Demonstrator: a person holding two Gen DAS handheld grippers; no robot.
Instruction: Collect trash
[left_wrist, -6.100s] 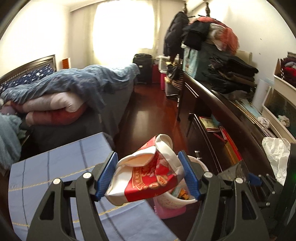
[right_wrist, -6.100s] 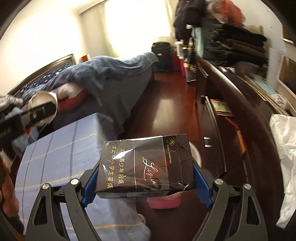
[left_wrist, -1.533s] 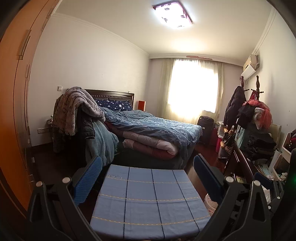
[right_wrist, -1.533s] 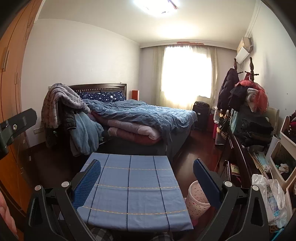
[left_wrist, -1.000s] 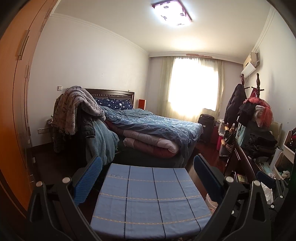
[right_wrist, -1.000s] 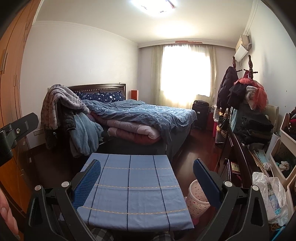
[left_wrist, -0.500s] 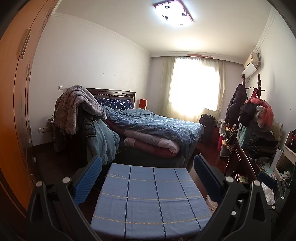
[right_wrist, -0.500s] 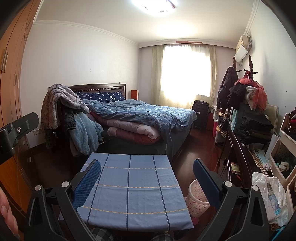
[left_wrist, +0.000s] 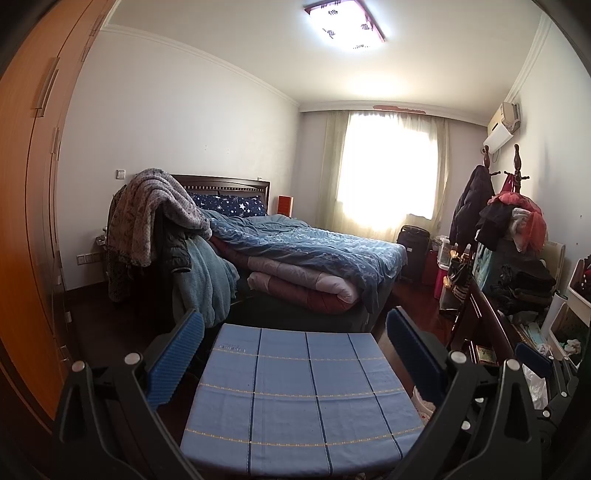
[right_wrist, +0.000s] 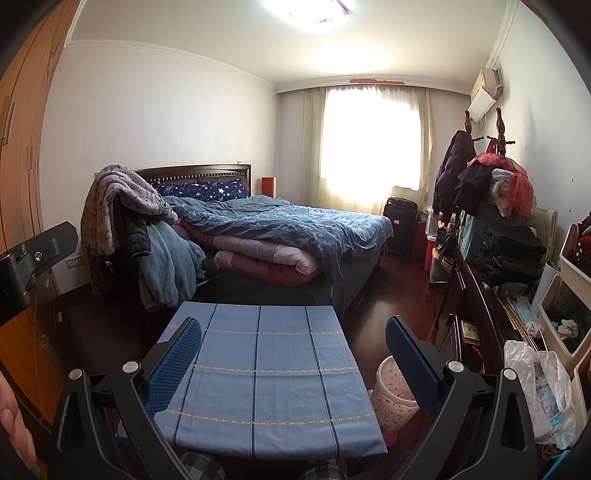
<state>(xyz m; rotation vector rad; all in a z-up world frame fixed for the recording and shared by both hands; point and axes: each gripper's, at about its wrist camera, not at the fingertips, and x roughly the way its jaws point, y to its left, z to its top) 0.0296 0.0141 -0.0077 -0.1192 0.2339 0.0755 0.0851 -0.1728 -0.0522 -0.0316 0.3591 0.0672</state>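
Both grippers raised over the blue-clothed surface, holding nothing

We see the left gripper (left_wrist: 293, 350) with its fingers spread wide and empty above the surface (left_wrist: 295, 398); the right gripper (right_wrist: 293, 350) is likewise wide apart with nothing between its fingers; the pink waste bin (right_wrist: 391, 397) stands on the floor just beside the surface's right edge; a white plastic bag (right_wrist: 539, 391) sits by the dark dresser (right_wrist: 476, 306).

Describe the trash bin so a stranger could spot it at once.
Start at the small table under the blue checked cloth near the foot of the bed. On the dark floor beside the table's right edge, toward the dark wooden dresser, stands the trash bin. It is a pale pink dotted basket, unlike the white plastic bag nearby.
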